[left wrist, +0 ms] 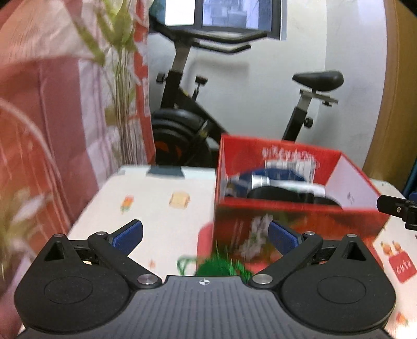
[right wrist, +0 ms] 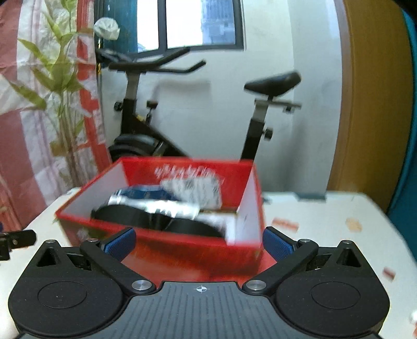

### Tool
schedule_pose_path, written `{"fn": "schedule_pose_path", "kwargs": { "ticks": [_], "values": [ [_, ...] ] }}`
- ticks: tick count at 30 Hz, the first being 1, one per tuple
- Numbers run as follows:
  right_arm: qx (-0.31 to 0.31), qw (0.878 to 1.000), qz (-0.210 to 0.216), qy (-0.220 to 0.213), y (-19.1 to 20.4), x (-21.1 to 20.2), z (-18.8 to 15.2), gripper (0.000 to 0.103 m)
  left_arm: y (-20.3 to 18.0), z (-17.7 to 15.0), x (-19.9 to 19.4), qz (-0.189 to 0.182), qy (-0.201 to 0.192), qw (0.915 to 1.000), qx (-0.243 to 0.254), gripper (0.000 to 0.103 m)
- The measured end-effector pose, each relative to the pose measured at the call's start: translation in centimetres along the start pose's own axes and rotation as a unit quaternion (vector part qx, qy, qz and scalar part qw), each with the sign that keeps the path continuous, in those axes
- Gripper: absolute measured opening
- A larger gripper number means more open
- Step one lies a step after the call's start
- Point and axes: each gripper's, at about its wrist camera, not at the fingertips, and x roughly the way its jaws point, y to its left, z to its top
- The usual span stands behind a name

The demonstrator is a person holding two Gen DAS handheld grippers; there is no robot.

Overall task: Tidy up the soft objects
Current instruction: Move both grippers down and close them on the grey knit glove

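A white bench [right wrist: 325, 216] with small cartoon prints stands before an exercise bike [right wrist: 146, 125] and window [right wrist: 187, 23]. The red box [right wrist: 182, 250] sits on it, long axis crosswise, holding blurred dark items. Left gripper [left wrist: 206, 236] and right gripper [right wrist: 199, 241] gape wide, empty.

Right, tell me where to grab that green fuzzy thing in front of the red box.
Take the green fuzzy object at its bushy middle, coming straight down from above. It lies low on the table, tight against the red cardboard box, so a side approach looks blocked. The open left tool already straddles it.
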Motion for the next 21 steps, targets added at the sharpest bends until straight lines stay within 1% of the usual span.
{"fn": "schedule_pose_path", "kwargs": {
  "ticks": [5,9,13,15,18,21],
  "values": [
    [0.016,0.998,0.025,0.063,0.3,0.8,-4.2,0.103,0.7,-3.5,0.3,-0.009,0.041,0.9991,-0.006,0.103],
    [0.014,0.993,0.033,0.109,0.8,1.5,-7.3,0.101,1.8,-6.3,1.0,-0.009,0.078,0.9965,-0.031,0.103],
    [0.028,0.990,0.039,0.135,0.6,2.0,-9.1,0.099,2.4,-7.9,1.3,-0.001,0.092,0.9950,-0.040,0.103],
    [0.029,0.988,0.041,0.145,0.6,2.3,-9.8,0.095,2.6,-8.3,1.4,0.001,0.096,0.9943,-0.046,0.103],
    [0.020,0.987,0.038,0.154,0.8,2.7,-10.9,0.090,2.6,-9.0,1.5,-0.001,0.103,0.9934,-0.050,0.103],
    [0.026,0.986,0.037,0.161,0.2,3.1,-11.5,0.089,2.5,-9.6,2.1,-0.012,0.116,0.9916,-0.056,0.102]
  ]
}}
